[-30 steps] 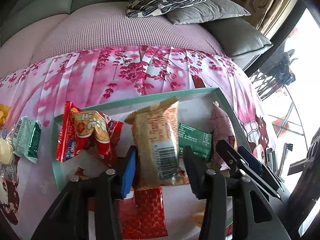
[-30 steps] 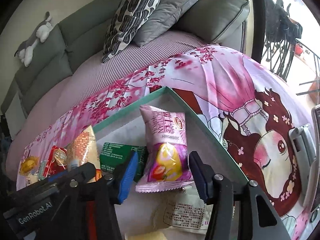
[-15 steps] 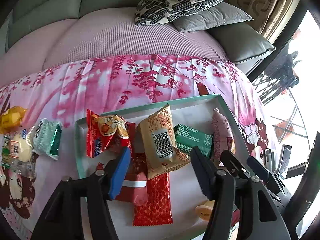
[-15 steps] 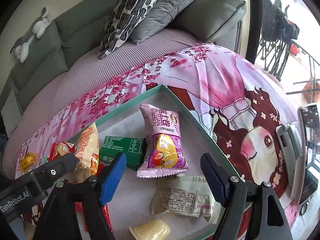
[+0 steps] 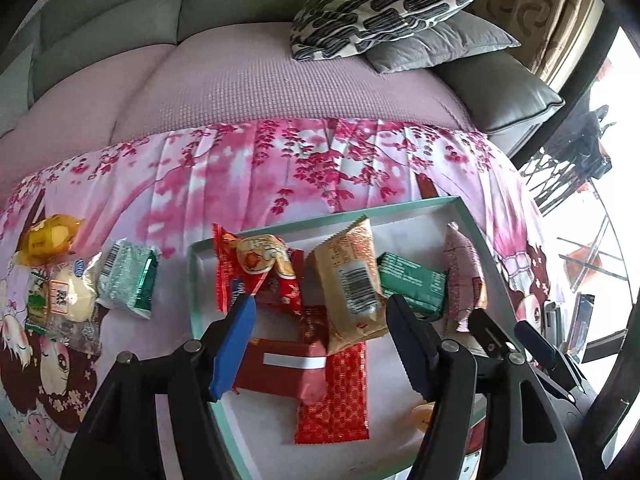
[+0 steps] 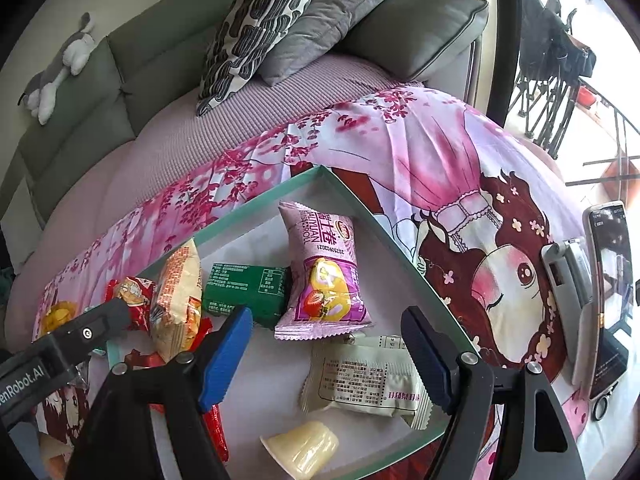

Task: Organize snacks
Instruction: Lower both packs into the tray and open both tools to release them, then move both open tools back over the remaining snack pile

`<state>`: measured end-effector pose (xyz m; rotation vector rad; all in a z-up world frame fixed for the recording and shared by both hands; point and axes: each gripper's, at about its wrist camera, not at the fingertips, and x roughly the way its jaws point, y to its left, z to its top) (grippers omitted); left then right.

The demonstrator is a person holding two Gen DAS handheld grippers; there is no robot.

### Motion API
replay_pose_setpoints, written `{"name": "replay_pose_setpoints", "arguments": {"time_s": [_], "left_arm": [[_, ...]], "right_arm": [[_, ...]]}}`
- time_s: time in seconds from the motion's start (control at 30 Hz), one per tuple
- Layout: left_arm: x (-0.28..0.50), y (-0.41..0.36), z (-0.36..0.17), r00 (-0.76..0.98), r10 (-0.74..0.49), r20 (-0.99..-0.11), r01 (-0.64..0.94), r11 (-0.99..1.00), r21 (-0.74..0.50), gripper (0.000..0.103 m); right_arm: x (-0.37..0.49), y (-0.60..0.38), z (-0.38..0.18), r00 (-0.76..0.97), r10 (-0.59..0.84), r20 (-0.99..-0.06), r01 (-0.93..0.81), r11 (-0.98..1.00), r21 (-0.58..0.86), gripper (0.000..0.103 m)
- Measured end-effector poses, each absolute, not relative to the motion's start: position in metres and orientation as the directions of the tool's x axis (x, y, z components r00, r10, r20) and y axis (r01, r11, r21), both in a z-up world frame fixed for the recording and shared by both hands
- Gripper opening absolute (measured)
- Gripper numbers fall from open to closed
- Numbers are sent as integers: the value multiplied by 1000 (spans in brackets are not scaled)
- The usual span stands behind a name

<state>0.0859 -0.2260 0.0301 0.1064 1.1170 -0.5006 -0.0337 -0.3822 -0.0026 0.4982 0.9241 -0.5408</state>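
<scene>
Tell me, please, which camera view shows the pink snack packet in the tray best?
The right wrist view. There the pink snack packet faces the camera in full, with its printed front and fruit picture plain. In the left wrist view the same packet appears only as a narrow edge-on strip near the tray's right side.

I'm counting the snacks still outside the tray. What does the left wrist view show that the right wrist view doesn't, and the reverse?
Only the left wrist view: the silver-green packet and clear-wrapped bun lying on the cloth outside the tray.
Only the right wrist view: the white packet, yellow jelly cup, phone.
Both: teal-rimmed tray, green packet, beige packet, pink strawberry-roll packet.
</scene>
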Motion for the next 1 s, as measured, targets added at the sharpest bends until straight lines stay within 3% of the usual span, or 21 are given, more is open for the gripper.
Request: {"name": "replay_pose_setpoints", "arguments": {"time_s": [0.23, 0.33, 0.5, 0.63, 0.8, 0.87, 1.0], "left_arm": [[92, -216, 28, 379, -277, -883, 405, 908, -111, 70], [96, -210, 27, 396, -253, -883, 384, 919, -91, 82], [103, -199, 26, 425, -222, -878, 354, 933, -65, 83], [109, -191, 19, 427, -202, -881, 327, 943, -58, 84], [117, -180, 10, 421, -183, -889, 279, 958, -66, 85], [120, -178, 6, 421, -164, -892, 264, 963, -52, 99], [123, -173, 2, 422, -155, -893, 246, 968, -52, 99]], "right_arm": [[-33, -382, -3, 495, -218, -841, 627, 759, 172, 81], [-32, -381, -3, 498, -218, -839, 625, 762, 173, 82], [-30, -380, -4, 502, -218, -837, 623, 763, 174, 87], [-30, -379, -3, 514, -228, -827, 622, 763, 176, 103], [-31, -380, -1, 530, -230, -816, 621, 761, 189, 103], [-31, -380, -1, 529, -231, -817, 623, 760, 188, 103], [-31, -379, 0, 530, -229, -817, 621, 760, 190, 103]]}}
